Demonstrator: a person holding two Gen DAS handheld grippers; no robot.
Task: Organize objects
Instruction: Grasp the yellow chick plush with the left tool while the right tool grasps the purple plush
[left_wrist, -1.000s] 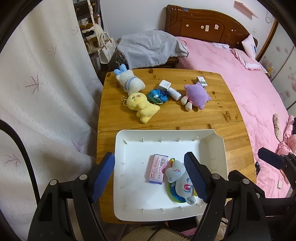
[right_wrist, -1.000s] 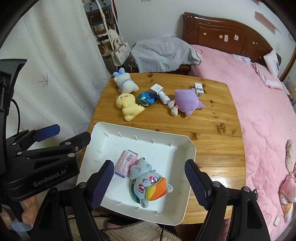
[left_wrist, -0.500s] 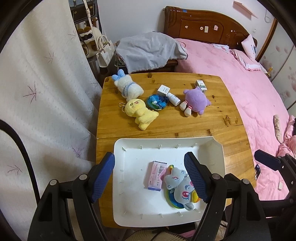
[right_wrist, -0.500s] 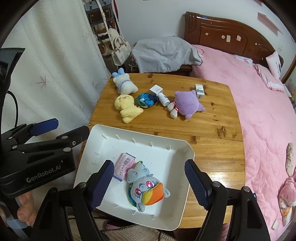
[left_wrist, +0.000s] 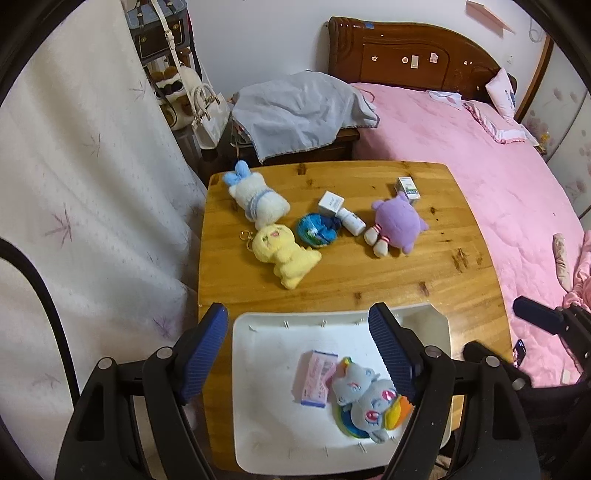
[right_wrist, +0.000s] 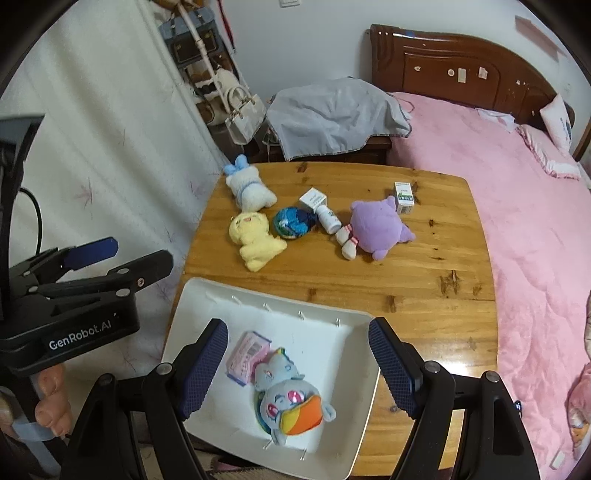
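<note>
Both your left gripper (left_wrist: 297, 352) and right gripper (right_wrist: 297, 363) have fingers apart, holding nothing; the yellow plush (right_wrist: 255, 238) lies above the white tray (right_wrist: 207, 299), centre frame; approach it from above, grip its body, not the keyring.

Tray (left_wrist: 258, 424) near edge cut off; box (right_wrist: 403, 194) print unreadable

Even, soft indoor light; faint shadows under toys on the table (left_wrist: 388, 280); fisheye bending and dark vignette at edges.
</note>
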